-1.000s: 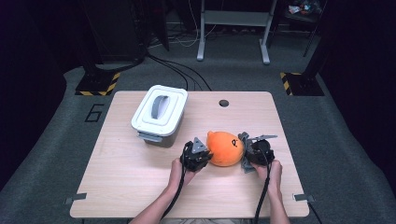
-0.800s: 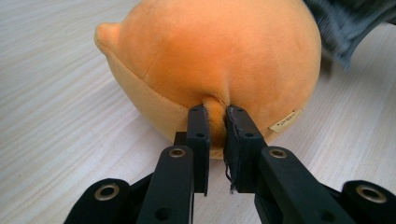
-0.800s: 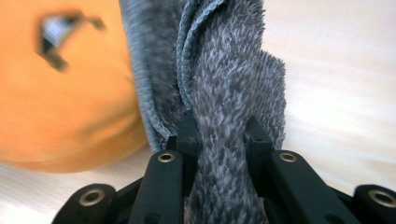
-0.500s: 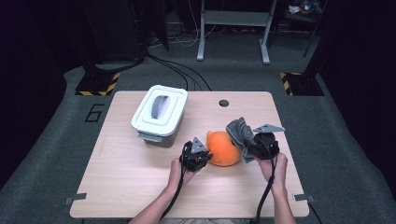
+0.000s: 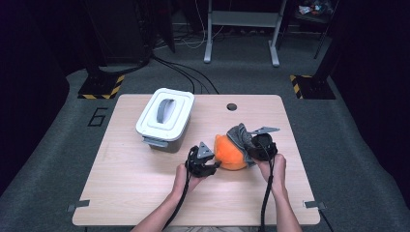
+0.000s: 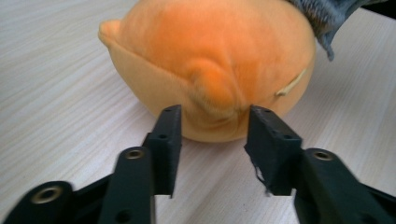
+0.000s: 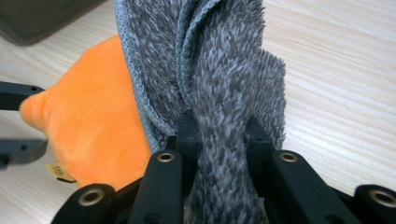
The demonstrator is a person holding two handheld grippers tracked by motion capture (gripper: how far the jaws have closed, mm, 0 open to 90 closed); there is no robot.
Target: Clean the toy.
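High view: a rectangular table (image 5: 130, 193) of pale wood-grain laminate with rounded corners stands on grey carpet. A white lidded container (image 5: 165, 116) with a grey handle sits left of centre toward the far edge, well apart from the work. An orange plush toy (image 5: 228, 153), rounded and soft, lies right of centre, with a grey fleece cloth (image 5: 240, 137) draped over its right side. The left gripper (image 5: 209, 167) rests just left of the toy; the right gripper (image 5: 251, 151) is at the cloth. Bare tabletop lies open toward the near edge and the left; the right edge is nearer to the toy. Left gripper view: the toy (image 6: 210, 60) shows a short, velvety nap, a curved seam ridge and a small nub. The black jaws of this gripper (image 6: 212, 126), which have just been opening, stand parted on either side of the nub, with the plush between them but no longer squeezed. Right gripper view: the cloth (image 7: 224, 84), mottled grey pile with a stitched hem, is bunched into a fold and pinched tightly between the black jaws of the gripper (image 7: 220, 135), lying against the toy (image 7: 93, 121) at left.
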